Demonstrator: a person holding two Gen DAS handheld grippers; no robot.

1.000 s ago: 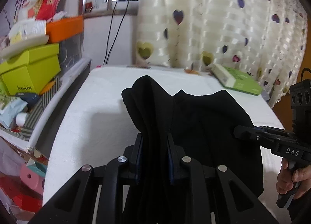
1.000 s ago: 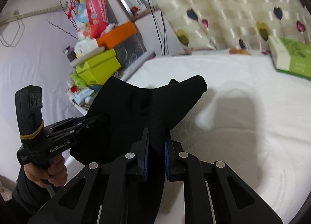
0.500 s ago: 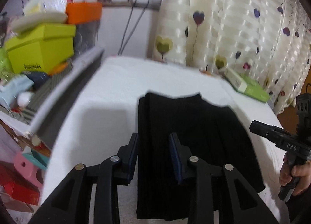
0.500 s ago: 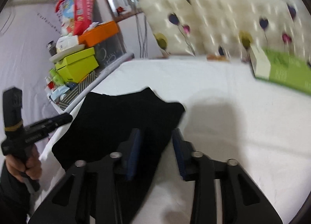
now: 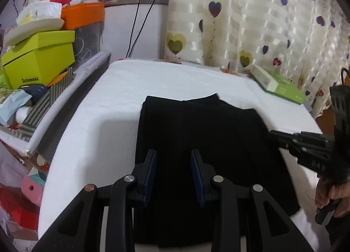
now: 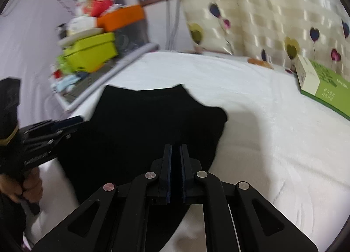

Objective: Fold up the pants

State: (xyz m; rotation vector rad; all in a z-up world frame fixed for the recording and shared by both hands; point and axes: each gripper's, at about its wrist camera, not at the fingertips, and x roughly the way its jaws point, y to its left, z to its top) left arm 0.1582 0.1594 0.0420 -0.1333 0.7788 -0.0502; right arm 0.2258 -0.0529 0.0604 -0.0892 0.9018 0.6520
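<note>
The black folded fabric pants [image 5: 203, 142] lie flat on the white towelling worktop [image 5: 122, 90], directly ahead of and beneath both grippers. Left gripper [image 5: 174, 160]: jaws well apart, holding nothing, poised over the near edge of the pants. Right gripper [image 6: 175, 153]: jaws almost together; whether cloth is pinched cannot be told (view blurred). A green and white box [image 6: 319, 83] lies far ahead to its right.
</note>
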